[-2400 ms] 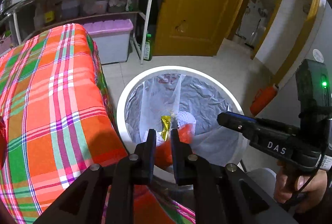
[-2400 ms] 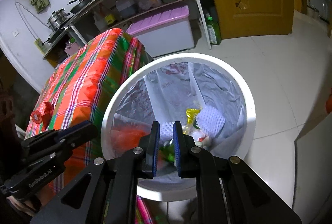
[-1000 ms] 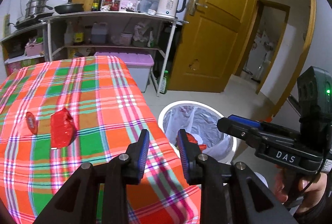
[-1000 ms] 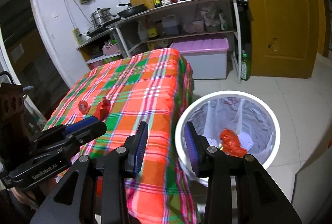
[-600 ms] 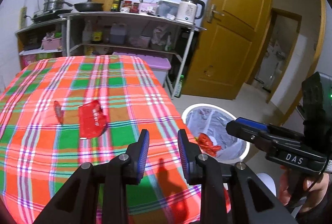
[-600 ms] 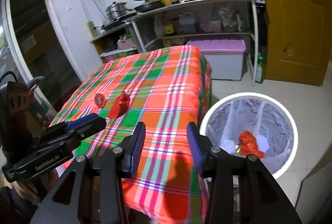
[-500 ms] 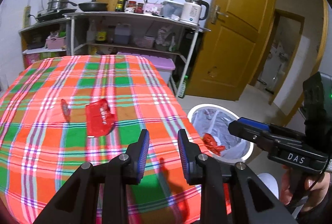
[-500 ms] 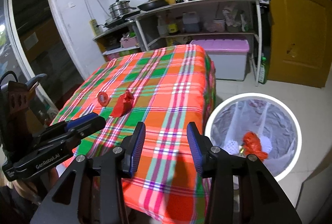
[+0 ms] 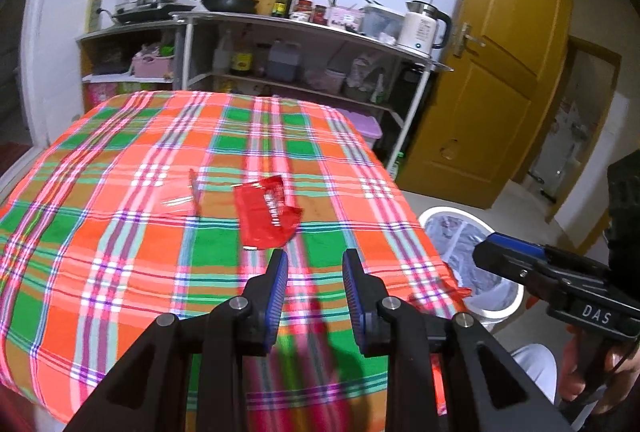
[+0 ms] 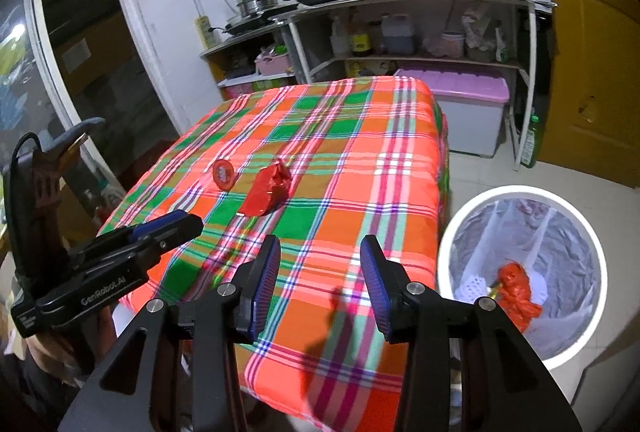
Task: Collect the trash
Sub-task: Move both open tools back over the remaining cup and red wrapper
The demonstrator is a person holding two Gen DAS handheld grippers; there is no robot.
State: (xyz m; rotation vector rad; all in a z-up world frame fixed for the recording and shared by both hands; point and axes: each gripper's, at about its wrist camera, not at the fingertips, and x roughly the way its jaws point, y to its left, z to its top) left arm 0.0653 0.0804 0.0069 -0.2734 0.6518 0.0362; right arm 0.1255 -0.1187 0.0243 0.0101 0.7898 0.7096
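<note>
Jaws apart and empty on both tools, nothing between either pair.

Left wrist view: left gripper (image 9: 314,264) hangs over the near part of the bench (image 9: 100,232), plaid cloth below it. Red wrapper (image 9: 266,214) lies flat on the cloth just beyond the tips, slightly left of the gap. Small red disc (image 9: 194,184) sits left of it, seen edge-on and blurry, so its shape is hard to tell from here. White bin (image 9: 508,302) stands on the floor off the bench's right corner, partly hidden behind the right gripper (image 9: 492,252) held by a hand (image 9: 576,372).

Risks from this side: the wrapper is thin and flat, so the pads could slide over it or pinch the cloth along with it and drag the cloth. The gap looks narrower than the wrapper, so it may only catch an edge and drop on the way to the bin.

Right wrist view: right gripper (image 10: 320,260) is wider open, over the bench's near right part. Wrapper (image 10: 266,190) looks crumpled and raised here, with the disc (image 10: 223,174) just beside it on the left. Left gripper (image 10: 188,224) is closer to both. Bin (image 10: 448,264) is at lower right, with red trash (image 10: 516,294) already inside.

Risks here: both pieces are red on red-orange cloth and close together, so it's easy to nudge one while taking the other, maybe off the bench. Both tools heading for the same spot could collide.
</note>
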